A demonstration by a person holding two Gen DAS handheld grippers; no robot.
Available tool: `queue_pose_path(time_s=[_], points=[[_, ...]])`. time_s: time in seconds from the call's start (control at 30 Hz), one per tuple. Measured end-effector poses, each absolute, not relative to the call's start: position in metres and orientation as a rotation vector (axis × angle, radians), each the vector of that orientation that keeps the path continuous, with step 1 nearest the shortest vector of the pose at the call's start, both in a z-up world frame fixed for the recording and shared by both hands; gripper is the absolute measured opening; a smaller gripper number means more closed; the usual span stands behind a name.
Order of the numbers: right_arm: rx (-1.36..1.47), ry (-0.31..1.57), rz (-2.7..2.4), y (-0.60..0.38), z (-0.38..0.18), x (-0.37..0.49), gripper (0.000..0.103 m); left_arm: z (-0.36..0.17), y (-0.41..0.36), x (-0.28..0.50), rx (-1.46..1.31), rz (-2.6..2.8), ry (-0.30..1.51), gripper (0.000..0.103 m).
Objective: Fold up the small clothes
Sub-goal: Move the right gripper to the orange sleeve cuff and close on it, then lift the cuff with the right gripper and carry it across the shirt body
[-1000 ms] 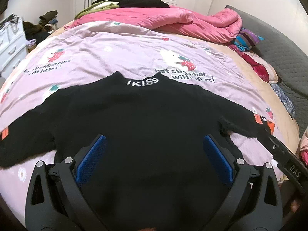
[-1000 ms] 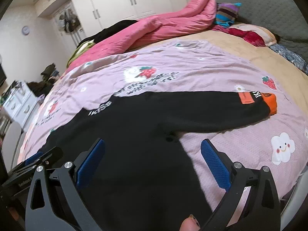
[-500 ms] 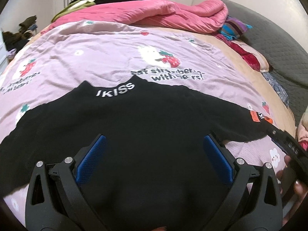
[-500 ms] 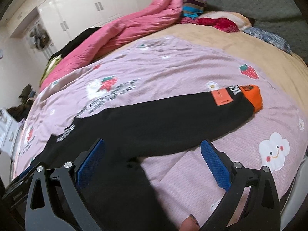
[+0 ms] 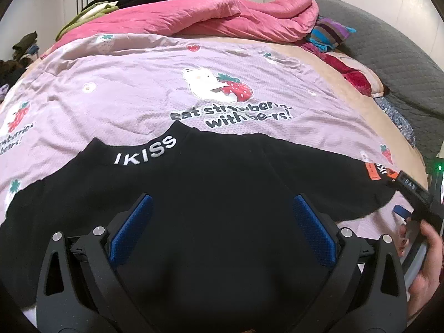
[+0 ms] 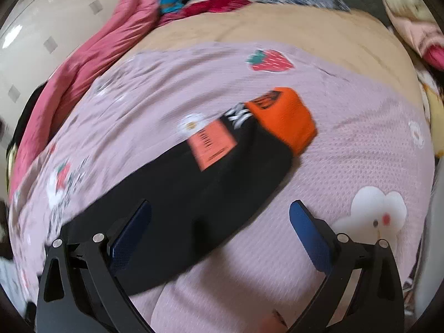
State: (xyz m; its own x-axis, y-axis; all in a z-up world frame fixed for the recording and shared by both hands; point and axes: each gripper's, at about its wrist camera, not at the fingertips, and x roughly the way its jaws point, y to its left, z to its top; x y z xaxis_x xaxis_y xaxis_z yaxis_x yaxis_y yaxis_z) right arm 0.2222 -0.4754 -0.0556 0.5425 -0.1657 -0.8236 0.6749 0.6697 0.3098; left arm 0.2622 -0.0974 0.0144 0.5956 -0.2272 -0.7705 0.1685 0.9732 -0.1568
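Observation:
A small black sweater (image 5: 222, 183) with white "IKISS" on the collar lies flat on the lilac strawberry-print blanket (image 5: 138, 83). My left gripper (image 5: 222, 227) is open and empty, just above the sweater's body. The sweater's right sleeve (image 6: 211, 183) ends in an orange cuff (image 6: 283, 116) with an orange label. My right gripper (image 6: 220, 229) is open and empty, over the sleeve a little short of the cuff. It also shows at the right edge of the left wrist view (image 5: 416, 194). The right wrist view is blurred.
A pink duvet (image 5: 208, 19) is heaped along the far side of the bed. Striped and red pillows (image 5: 330, 36) lie by the grey headboard (image 5: 394, 52). More pillows (image 6: 410, 25) sit at the right edge.
My right gripper has swung right along the sleeve toward the orange cuff. My left gripper has shifted right over the sweater's body. Both stay open.

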Motion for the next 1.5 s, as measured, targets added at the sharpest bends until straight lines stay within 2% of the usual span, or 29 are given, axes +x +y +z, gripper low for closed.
queue_pose_path(time_s=[0.3, 0.33, 0.37, 0.43, 0.63, 1.0, 1.5], points=[[0.882, 0.807, -0.605, -0.523, -0.078, 0.237, 0.098, -0.014, -0.091, 0.287, -0.052, -0.196, 0.955, 0.095], [0.893, 0.791, -0.607, -0.525, -0.078, 0.237, 0.089, -0.015, -0.089, 0.289, -0.055, -0.190, 0.956, 0.095], [0.895, 0.781, -0.608, -0.528, -0.079, 0.236, 0.075, -0.016, -0.086, 0.290, -0.060, -0.183, 0.956, 0.095], [0.917, 0.755, -0.601, -0.532, -0.082, 0.233, 0.068, -0.015, -0.080, 0.291, -0.070, -0.175, 0.954, 0.095], [0.976, 0.649, -0.502, -0.542, -0.077, 0.219, 0.016, -0.014, -0.067, 0.294, -0.106, -0.142, 0.972, 0.095], [0.908, 0.539, -0.255, -0.503, -0.030, 0.224, 0.015, 0.009, -0.051, 0.278, -0.176, -0.146, 0.935, 0.095], [0.687, 0.530, 0.181, -0.385, 0.032, 0.238, 0.014, 0.023, 0.001, 0.243, -0.292, -0.055, 0.891, 0.095]])
